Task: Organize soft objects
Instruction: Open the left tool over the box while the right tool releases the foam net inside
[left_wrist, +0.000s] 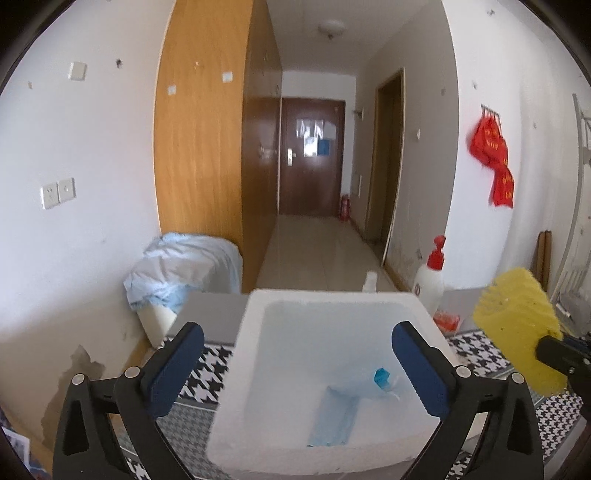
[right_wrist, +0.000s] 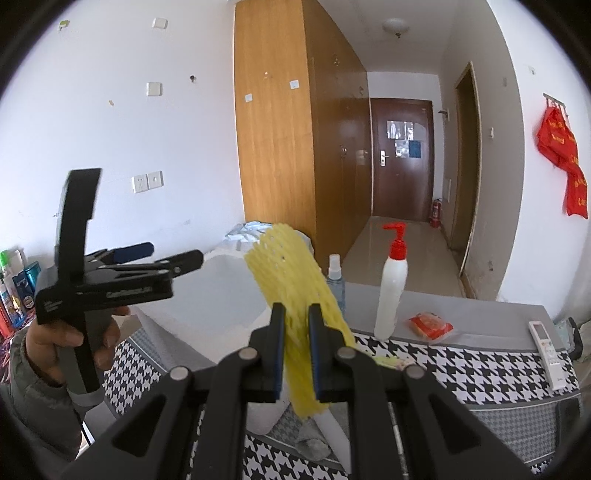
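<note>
Yellow foam net sleeve (right_wrist: 295, 295) pinched between right gripper (right_wrist: 296, 354) jaws, held raised just right of white foam box (left_wrist: 236, 387), left gripper (left_wrist: 295, 369) jaws spread wide above the box, houndstooth-covered surface (right_wrist: 480, 369) beneath.

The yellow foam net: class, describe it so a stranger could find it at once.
Start at the white foam box on the houndstooth-covered table. To its right, the right hand-held gripper pinches a yellow foam net in the air. Nothing else nearby is yellow or mesh-patterned.
</note>
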